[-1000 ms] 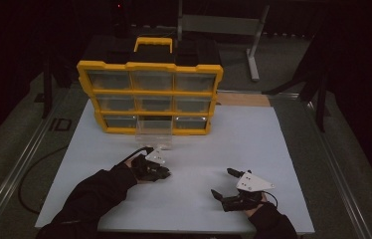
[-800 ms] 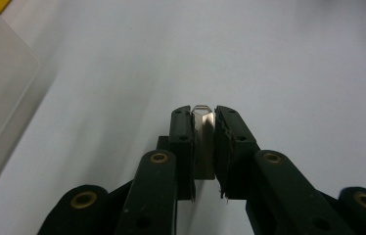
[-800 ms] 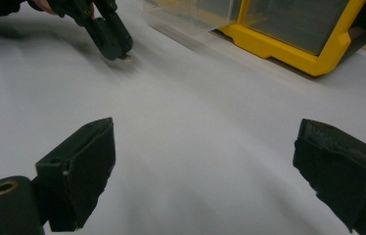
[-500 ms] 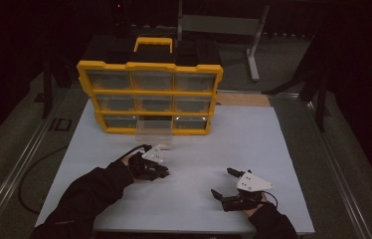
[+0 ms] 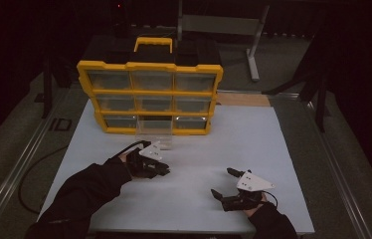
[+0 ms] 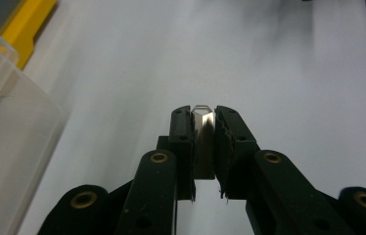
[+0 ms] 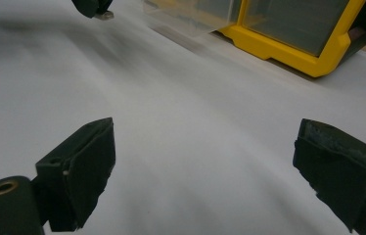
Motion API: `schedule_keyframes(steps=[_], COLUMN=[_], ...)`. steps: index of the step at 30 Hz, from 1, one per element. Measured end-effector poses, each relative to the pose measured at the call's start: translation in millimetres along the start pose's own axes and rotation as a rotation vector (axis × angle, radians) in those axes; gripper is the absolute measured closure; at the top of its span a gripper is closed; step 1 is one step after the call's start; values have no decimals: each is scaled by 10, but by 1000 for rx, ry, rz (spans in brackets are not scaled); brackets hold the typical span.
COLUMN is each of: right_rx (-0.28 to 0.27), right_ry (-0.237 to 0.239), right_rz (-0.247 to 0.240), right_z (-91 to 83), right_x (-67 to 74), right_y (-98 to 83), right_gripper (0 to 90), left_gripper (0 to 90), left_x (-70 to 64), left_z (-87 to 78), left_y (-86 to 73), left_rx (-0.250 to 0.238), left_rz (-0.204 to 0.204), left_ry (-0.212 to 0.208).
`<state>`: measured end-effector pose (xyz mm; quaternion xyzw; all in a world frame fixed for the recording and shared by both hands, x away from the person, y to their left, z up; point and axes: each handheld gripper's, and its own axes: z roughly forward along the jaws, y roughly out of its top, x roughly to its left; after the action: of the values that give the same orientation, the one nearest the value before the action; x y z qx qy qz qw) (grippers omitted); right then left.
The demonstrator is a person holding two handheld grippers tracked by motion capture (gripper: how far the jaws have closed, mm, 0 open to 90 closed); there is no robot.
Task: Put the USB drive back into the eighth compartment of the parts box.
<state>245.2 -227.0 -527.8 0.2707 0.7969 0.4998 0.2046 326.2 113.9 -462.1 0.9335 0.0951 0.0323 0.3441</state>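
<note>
L tongs (image 6: 204,128) clamped on small metal piece (image 6: 202,115), just in front of pulled-out clear drawer (image 5: 155,133) of yellow organizer (image 5: 150,94) | R tongs (image 5: 225,183) wide, empty, resting on bench (image 5: 253,144), farther from organizer | risk: thin grip at pad tips, piece cd slip or twist, miss drawer, bounce off bench

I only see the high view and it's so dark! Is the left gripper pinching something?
Observer: Yes. The left gripper view shows the left gripper with its fingers shut on a small shiny metal piece.
Operator: And the other one?
Observer: In the right gripper view, the right gripper is wide open, with bare white table between its fingers.
</note>
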Motion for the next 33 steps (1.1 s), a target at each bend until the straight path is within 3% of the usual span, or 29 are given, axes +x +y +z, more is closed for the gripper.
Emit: schedule_keyframes(steps=[24, 33], right_rx=[0, -3], right_ry=[0, 0], right_rz=[-2, 3], right_z=[-1, -5], right_x=[-2, -1], right_y=[0, 3], right_gripper=[89, 89], left_gripper=[796, 796], left_x=[90, 208], left_z=[-338, -518], left_y=[255, 313], left_rx=[-26, -66], left_rz=[12, -14], left_ry=[30, 64])
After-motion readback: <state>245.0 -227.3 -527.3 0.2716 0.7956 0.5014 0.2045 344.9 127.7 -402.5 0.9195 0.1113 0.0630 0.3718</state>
